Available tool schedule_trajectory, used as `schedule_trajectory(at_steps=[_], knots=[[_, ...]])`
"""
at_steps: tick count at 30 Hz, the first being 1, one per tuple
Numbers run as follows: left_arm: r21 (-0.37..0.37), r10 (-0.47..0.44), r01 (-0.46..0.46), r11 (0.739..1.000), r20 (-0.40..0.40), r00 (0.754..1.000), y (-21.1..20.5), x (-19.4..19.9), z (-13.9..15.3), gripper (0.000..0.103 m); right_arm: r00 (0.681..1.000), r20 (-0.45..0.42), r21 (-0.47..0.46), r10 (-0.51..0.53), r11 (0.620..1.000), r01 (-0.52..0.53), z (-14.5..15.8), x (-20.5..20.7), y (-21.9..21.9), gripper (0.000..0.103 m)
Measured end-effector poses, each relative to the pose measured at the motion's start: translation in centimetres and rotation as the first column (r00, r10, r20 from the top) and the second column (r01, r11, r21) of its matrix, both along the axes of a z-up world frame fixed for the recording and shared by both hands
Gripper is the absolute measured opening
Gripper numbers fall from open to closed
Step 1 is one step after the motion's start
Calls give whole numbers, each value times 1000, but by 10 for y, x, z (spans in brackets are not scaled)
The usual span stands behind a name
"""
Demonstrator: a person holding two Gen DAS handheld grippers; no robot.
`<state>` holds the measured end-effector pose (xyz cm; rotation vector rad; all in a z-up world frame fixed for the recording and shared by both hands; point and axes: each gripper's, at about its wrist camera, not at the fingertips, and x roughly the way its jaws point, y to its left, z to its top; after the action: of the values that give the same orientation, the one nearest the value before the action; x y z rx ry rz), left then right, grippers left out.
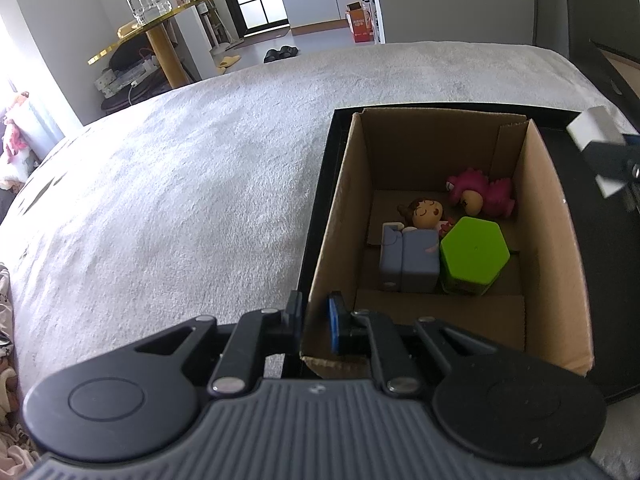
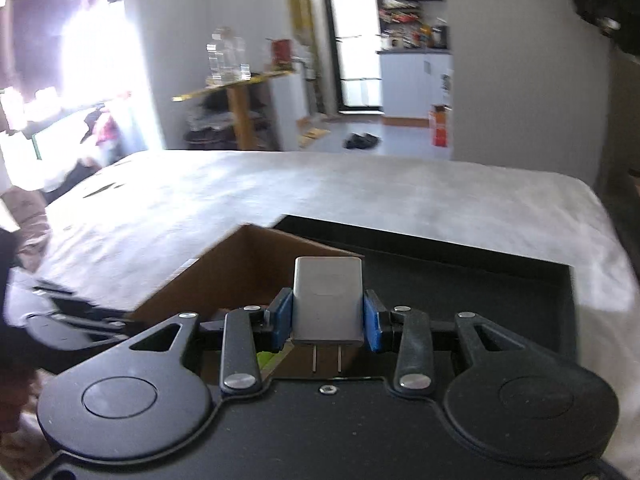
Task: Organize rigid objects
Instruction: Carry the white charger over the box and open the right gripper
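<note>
An open cardboard box [image 1: 558,240] sits inside a black tray [image 1: 320,200] on a grey-white blanket. In it lie a green hexagonal block [image 1: 474,254], a blue-bodied doll figure [image 1: 416,248] and a pink toy [image 1: 482,194]. My left gripper [image 1: 314,322] is shut on the box's near left wall. My right gripper [image 2: 326,318] is shut on a white wall charger [image 2: 327,300], prongs pointing back toward the camera, held above the box's right edge [image 2: 240,268]. The charger also shows at the right of the left wrist view [image 1: 594,128].
The blanket [image 1: 180,184] spreads wide to the left and beyond the tray. A gold shelf stand with glass jars [image 1: 148,8] stands past the bed. Pink soft toys [image 1: 14,136] lie at the far left. The black tray floor [image 2: 460,288] lies right of the box.
</note>
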<state>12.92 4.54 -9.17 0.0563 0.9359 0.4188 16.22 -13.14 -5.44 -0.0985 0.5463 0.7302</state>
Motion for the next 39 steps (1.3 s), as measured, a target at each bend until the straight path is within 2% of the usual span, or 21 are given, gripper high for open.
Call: schedule_trajectory(at_steps=[12, 18, 19, 22, 26, 31, 35, 39], knots=[[-25, 6, -5, 1000, 13, 1000, 5, -1, 0, 12, 985, 21, -7, 173, 985, -173, -11, -36, 34, 37], [-35, 6, -5, 999, 22, 1000, 7, -2, -1, 12, 983, 26, -61, 183, 982, -181, -22, -41, 42, 37], [-39, 6, -5, 999, 23, 1000, 8, -3, -1, 12, 983, 29, -68, 183, 981, -181, -23, -42, 43, 38], [-56, 2, -1, 998, 24, 1000, 9, -3, -1, 12, 983, 63, -81, 175, 982, -170, -21, -49, 43, 51], [-62, 6, -5, 998, 17, 1000, 10, -2, 1, 12, 981, 69, -65, 183, 982, -179, -16, -53, 38, 52], [-107, 23, -21, 994, 12, 1000, 13, 0, 11, 12, 988, -7, -35, 153, 988, -153, -11, -45, 27, 52], [-120, 11, -7, 993, 34, 999, 9, -4, 24, 12, 989, -110, 8, 103, 995, -102, -7, -34, 14, 61], [-150, -17, 22, 988, 40, 999, 3, -8, 39, 12, 985, -167, 1, 38, 999, -39, -5, -30, 7, 68]])
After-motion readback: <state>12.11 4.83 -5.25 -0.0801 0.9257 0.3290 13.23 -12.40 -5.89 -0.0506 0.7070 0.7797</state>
